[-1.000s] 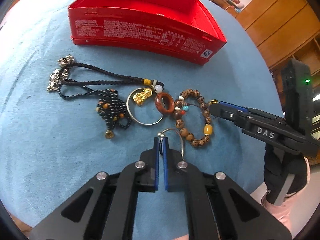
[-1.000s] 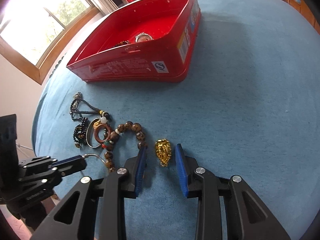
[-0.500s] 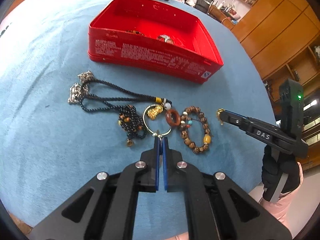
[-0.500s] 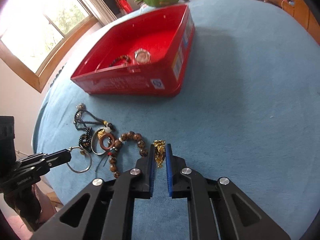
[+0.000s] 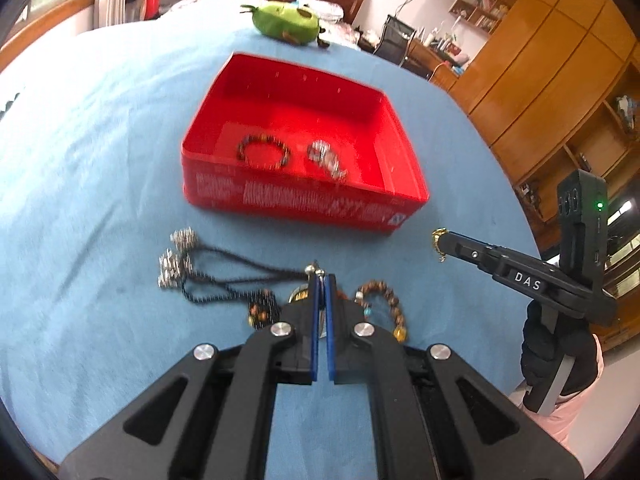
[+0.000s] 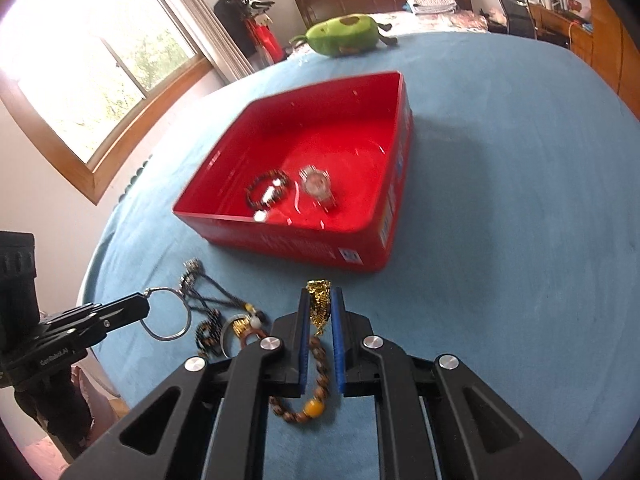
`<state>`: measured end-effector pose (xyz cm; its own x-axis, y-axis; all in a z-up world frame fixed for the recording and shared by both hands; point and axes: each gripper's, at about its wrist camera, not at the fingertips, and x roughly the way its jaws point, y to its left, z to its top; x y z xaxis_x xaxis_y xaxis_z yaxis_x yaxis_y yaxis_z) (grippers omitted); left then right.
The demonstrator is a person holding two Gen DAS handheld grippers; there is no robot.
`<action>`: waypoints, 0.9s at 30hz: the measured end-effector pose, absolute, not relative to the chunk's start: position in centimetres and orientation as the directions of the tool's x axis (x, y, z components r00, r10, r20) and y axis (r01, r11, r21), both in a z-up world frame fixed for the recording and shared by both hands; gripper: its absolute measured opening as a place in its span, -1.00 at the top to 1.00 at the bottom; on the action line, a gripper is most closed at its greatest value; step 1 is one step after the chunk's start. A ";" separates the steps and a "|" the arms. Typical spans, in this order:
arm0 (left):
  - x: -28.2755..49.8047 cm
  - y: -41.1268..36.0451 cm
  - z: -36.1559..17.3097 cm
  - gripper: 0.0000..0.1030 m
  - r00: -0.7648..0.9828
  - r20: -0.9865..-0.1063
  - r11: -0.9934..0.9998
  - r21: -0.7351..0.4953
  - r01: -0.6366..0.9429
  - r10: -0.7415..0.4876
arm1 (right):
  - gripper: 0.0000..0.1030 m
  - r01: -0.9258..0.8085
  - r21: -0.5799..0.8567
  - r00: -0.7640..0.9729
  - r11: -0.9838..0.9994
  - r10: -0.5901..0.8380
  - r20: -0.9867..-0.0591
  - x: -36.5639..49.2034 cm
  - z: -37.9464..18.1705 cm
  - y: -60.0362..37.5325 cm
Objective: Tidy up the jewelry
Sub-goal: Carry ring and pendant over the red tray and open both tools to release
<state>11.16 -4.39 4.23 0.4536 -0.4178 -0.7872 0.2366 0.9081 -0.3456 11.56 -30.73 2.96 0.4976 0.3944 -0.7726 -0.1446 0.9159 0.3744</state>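
Left gripper [image 5: 321,280]: lower centre of the left view, pads pressed together on a thin silver hoop [image 6: 167,313]; in the right view the hoop hung from its tip at the left edge, off the cloth.
Right gripper [image 6: 320,294]: lower centre of the right view, pinching a gold chain [image 6: 319,304] between its blue pads; its jaws had just been closing on it. In the left view the chain showed as a gold speck at the tip on the right.
Tin [image 5: 288,200]: red, open, at mid-frame in both views, on the blue cloth [image 5: 100,140].
Inside the tin: a dark bead bracelet [image 6: 267,193] on the left, a silver watch [image 6: 317,185] just beside it on the right.
Loose pile: below the tin, a black cord necklace [image 5: 224,274] with silver charms, well apart from the tin.
Wooden bracelet [image 5: 384,304]: lower right of the pile, partly hidden by the fingers.
Other small pieces in the pile: blurred, perhaps a ring and a bangle.
Green plush [image 6: 344,36]: top of frame, at the cloth's far edge.
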 end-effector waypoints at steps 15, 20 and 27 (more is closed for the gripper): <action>19.3 -5.9 7.2 0.98 0.523 -0.735 0.903 -0.349 0.253 -0.430 | 0.81 -0.146 0.388 0.533 0.910 0.403 -0.744 18.9 4.8 -29.1; 24.6 -7.3 4.9 0.98 0.486 -0.764 0.905 -0.359 0.227 -0.425 | 0.81 -0.120 0.385 0.512 0.915 0.389 -0.766 22.7 3.1 -28.1; 28.8 -7.9 2.0 0.91 0.451 -0.803 0.921 -0.334 0.201 -0.390 | 0.57 -0.086 0.341 0.508 0.936 0.336 -0.793 26.0 1.1 -27.4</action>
<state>28.79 -7.87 1.98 0.4509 -0.3897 -0.8030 0.2010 0.9209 -0.3340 26.02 -27.37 1.13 0.5080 0.3358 -0.7932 -0.0863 0.9361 0.3411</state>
